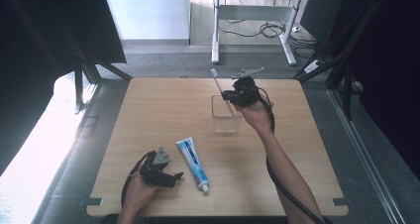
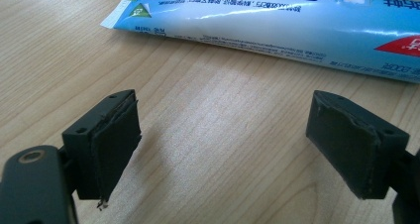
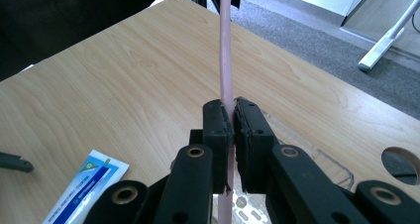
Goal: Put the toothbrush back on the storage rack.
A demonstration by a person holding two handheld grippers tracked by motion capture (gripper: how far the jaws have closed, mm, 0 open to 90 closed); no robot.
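My right gripper [image 1: 233,96] hung over the clear cup [image 1: 227,116], arm stretched, pinching the pink toothbrush [image 3: 226,55]. Left gripper [image 1: 171,177] sat low near the table's [image 1: 148,105] front edge, jaws spread beside the toothpaste [image 1: 194,163].

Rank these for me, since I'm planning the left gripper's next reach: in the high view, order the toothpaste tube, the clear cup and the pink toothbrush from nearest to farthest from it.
1. Toothpaste tube, just right of the left gripper.
2. Clear cup, mid-table, beyond the tube.
3. Pink toothbrush, slanting up from the cup, clamped in the right gripper.
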